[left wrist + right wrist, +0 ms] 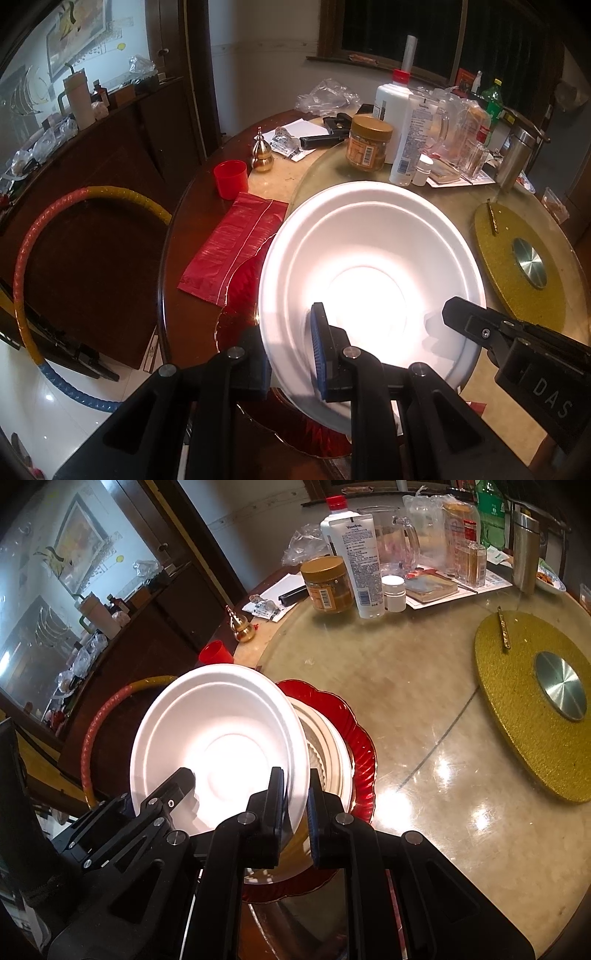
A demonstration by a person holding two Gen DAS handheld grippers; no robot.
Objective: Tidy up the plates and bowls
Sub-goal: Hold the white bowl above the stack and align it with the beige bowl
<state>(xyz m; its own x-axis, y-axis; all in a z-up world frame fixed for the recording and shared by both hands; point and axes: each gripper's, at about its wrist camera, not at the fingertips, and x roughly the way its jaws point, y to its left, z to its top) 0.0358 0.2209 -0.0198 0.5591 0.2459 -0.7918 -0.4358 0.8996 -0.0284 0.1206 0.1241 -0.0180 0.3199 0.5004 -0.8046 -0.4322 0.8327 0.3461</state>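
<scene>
A white foam bowl [369, 258] is held tilted above a stack near the table's front edge; it also shows in the right wrist view [221, 731]. My left gripper [291, 350] is shut on its near rim, one blue-padded finger inside and one outside. My right gripper [297, 805] is shut on the rim on the other side and shows in the left wrist view [465, 325]. Below the bowl sits a cream ribbed dish [328, 753] on a red glass plate [362, 738]. The red plate's edge shows in the left wrist view [240, 295].
A red packet [232, 247] and red cup [231, 179] lie left of the bowl. Jar [369, 142], lotion bottle [410, 140], glass pitcher [443, 125] and steel flask [515, 158] crowd the far side. A gold turntable mat [532, 701] lies right. A hoop [26, 277] leans beside the table.
</scene>
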